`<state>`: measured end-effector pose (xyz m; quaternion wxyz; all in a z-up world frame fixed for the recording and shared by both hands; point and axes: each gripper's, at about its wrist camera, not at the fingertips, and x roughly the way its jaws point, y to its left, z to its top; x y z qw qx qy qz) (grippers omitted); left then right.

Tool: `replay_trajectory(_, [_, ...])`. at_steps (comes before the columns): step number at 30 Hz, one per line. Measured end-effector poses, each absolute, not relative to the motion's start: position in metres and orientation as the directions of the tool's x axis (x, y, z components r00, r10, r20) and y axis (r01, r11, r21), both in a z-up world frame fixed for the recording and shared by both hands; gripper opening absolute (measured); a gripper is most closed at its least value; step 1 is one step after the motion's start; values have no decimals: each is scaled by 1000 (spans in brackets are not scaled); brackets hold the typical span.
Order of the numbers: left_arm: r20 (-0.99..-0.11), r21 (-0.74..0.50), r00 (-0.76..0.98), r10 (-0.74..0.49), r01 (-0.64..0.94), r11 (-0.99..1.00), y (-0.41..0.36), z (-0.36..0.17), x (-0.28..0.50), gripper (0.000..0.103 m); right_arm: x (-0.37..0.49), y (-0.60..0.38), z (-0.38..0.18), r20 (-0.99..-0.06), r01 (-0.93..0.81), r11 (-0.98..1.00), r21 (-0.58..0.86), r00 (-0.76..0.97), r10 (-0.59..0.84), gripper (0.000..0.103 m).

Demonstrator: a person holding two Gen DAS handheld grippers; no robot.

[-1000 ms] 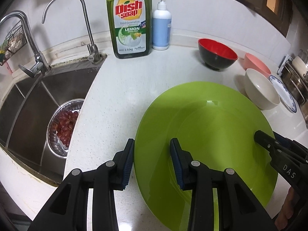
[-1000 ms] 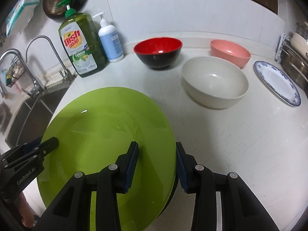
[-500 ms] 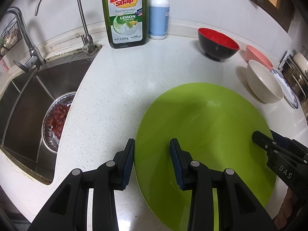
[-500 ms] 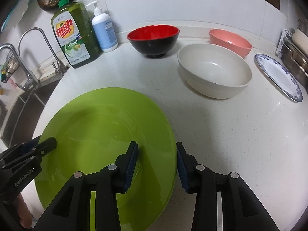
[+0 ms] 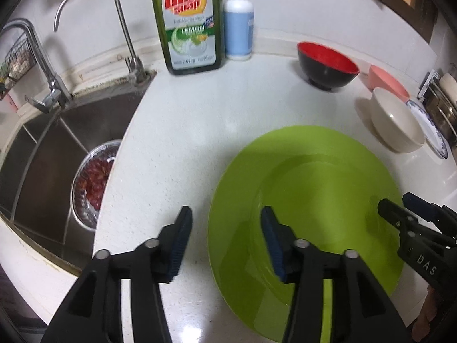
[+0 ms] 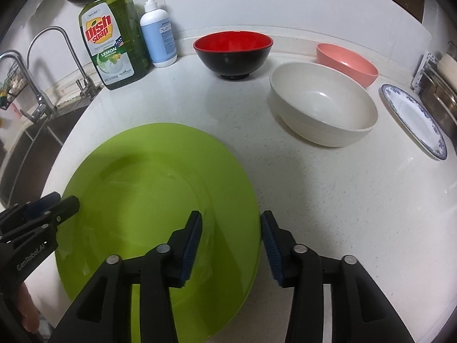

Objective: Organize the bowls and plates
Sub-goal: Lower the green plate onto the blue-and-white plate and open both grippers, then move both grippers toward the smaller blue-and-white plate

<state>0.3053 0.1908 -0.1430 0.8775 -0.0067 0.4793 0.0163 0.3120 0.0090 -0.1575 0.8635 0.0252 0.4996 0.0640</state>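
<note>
A large green plate (image 5: pixel 314 185) (image 6: pixel 148 185) lies flat on the white counter. My left gripper (image 5: pixel 225 217) (image 6: pixel 62 203) straddles its left rim and its jaws are opening, the pads clear of the rim. At the opposite rim my right gripper (image 6: pixel 231 218) (image 5: pixel 400 205) is opening too, with the rim between its pads but untouched. Behind stand a red-and-black bowl (image 6: pixel 232 54), a cream bowl (image 6: pixel 322 105) and a pink bowl (image 6: pixel 345 63). A blue-rimmed plate (image 6: pixel 414 120) lies at the far right.
A steel sink (image 5: pixel 57 143) lies left of the counter, holding a metal bowl of red fruit (image 5: pixel 91 177), with two taps behind it. A dish soap bottle (image 6: pixel 114 40) and a pump bottle (image 6: pixel 157 34) stand against the wall. A metal rack (image 6: pixel 440 85) sits at the right edge.
Both grippers have widened their jaws and let go of the green plate's rim. The plate now rests on the counter. The hands have barely moved.
</note>
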Motion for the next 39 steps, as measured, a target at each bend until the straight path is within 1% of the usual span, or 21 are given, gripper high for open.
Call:
replay_trajectory(1, [-834,7,551,23,-31,999,189,-138,305,56,311,9,-155,-857,-84,991,108,497,135,57])
replay_trajectory(2, [-831,8,556,22,-27,1000,189,-135,305,61,309,9,-152,-853,-86,990,107,504,136,58])
replay_trajectory(4, [-818,4,575,7,-7,1000,186,-124,304,63,307,8,-145,-845,-81,991,105,518,132,63])
replay_trajectory(6, [-808,5,589,-5,16,1000,179,-114,305,70,303,4,-137,-839,-64,993,101,530,120,63])
replay_trajectory(8, [-797,-3,603,-29,44,999,173,-105,305,73,299,-3,-127,-831,-40,995,90,548,98,67])
replay_trajectory(10, [-784,-7,619,-57,82,997,164,-95,306,77,297,-9,-119,-823,-20,996,92,561,87,75])
replay_trajectory(12, [-770,-14,632,-89,123,992,153,-86,307,83,293,-19,-112,-813,9,995,97,578,74,76])
replay_trajectory(15, [-754,-16,644,-128,177,984,133,-74,310,86,288,-37,-100,-805,60,995,83,593,31,76])
replay_trajectory(21, [-732,-34,651,-204,263,964,88,-54,319,89,282,-78,-82,-779,136,988,73,626,-28,76])
replay_trajectory(25, [-715,-47,660,-231,285,958,58,-40,326,90,282,-106,-68,-757,156,986,54,651,-62,76])
replay_trajectory(30, [-688,-29,679,-255,326,945,14,-21,334,91,286,-143,-58,-742,188,980,59,665,-83,76])
replay_trajectory(39, [-666,-14,690,-284,369,929,-61,-4,353,91,302,-214,-49,-725,233,970,67,680,-113,76])
